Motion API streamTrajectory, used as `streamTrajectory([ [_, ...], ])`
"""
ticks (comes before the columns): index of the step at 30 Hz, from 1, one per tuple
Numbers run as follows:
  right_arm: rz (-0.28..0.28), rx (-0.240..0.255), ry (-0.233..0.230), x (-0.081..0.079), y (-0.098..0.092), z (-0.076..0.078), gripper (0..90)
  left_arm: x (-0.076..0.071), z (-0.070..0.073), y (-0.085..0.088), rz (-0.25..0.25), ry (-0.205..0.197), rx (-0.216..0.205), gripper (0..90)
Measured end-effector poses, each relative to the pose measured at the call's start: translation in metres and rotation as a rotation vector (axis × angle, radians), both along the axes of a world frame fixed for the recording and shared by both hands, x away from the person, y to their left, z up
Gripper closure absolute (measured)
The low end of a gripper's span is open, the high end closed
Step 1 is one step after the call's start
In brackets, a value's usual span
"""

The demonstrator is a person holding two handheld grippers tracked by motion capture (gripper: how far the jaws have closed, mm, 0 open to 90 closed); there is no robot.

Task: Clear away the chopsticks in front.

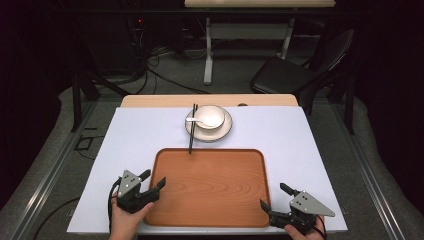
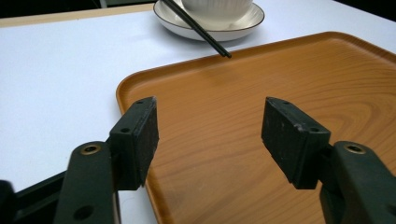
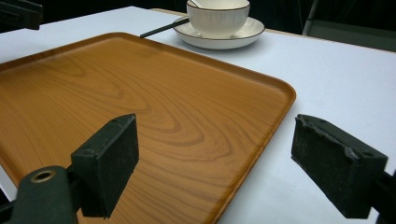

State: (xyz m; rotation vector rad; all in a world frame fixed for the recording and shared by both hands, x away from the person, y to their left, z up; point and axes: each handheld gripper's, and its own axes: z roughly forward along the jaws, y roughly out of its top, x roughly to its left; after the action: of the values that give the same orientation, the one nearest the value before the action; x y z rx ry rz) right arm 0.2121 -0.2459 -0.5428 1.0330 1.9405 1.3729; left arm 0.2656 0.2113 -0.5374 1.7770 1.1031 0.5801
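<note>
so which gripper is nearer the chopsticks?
Left. The left gripper hovers over the tray's near left edge, with the chopsticks ahead and to its right. The right gripper sits at the tray's near right corner, farther off diagonally.

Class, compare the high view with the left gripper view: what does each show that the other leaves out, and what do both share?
The high view alone takes in the right gripper, the person's hands, the spoon in the bowl and a black chair. The left gripper view alone gives the left gripper close up, its pads apart and bare. Both share the wooden tray, plate and chopsticks.
</note>
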Motion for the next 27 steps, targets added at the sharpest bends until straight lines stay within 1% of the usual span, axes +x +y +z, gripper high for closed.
streamTrajectory([
  [1,0.000,-0.001,-0.001,0.000,0.000,0.000,14.7,0.000,0.000,0.000,0.000,0.000,0.000,35.3],
  [2,0.003,0.000,-0.001,0.000,0.000,0.000,14.7,0.001,0.000,0.000,-0.002,0.010,-0.004,35.0],
  [9,0.018,-0.011,-0.012,0.000,0.002,0.002,14.7,0.000,0.003,0.001,-0.001,0.014,-0.004,34.6],
  [11,0.026,-0.007,-0.012,0.000,0.003,0.002,14.6,-0.001,0.005,0.001,0.009,0.020,0.000,34.6],
  [13,0.028,-0.008,-0.010,0.000,0.004,0.002,14.6,0.000,0.005,0.001,0.006,0.025,-0.001,34.7],
  [14,0.031,-0.008,-0.009,0.000,0.005,0.001,14.6,0.001,0.006,0.001,0.002,0.033,-0.001,34.8],
  [15,0.031,-0.008,-0.009,0.000,0.005,0.001,14.6,0.001,0.006,0.001,0.002,0.033,-0.001,35.0],
  [16,0.036,-0.008,-0.008,0.000,0.005,0.001,14.6,0.002,0.007,0.001,0.003,0.047,-0.005,35.0],
  [19,0.040,-0.006,-0.007,0.000,0.006,0.001,14.6,0.003,0.008,-0.001,0.009,0.056,-0.002,35.1],
  [20,0.046,-0.007,-0.009,-0.001,0.006,0.001,14.6,0.005,0.009,-0.001,0.003,0.074,-0.002,35.1],
  [22,0.043,-0.008,-0.009,-0.002,0.005,0.002,14.6,0.007,0.011,-0.002,0.003,0.081,-0.005,35.1],
  [23,0.043,-0.008,-0.009,-0.002,0.005,0.002,14.6,0.007,0.011,-0.002,0.003,0.081,-0.005,35.1],
  [25,0.040,-0.008,-0.008,-0.003,0.005,0.002,14.6,0.011,0.016,-0.003,0.007,0.088,0.000,35.1],
  [26,0.036,-0.008,-0.012,-0.004,0.004,0.002,14.6,0.016,0.021,-0.004,0.011,0.082,0.008,35.1],
  [27,0.036,-0.008,-0.012,-0.004,0.004,0.002,14.6,0.016,0.021,-0.004,0.011,0.082,0.008,35.1],
])
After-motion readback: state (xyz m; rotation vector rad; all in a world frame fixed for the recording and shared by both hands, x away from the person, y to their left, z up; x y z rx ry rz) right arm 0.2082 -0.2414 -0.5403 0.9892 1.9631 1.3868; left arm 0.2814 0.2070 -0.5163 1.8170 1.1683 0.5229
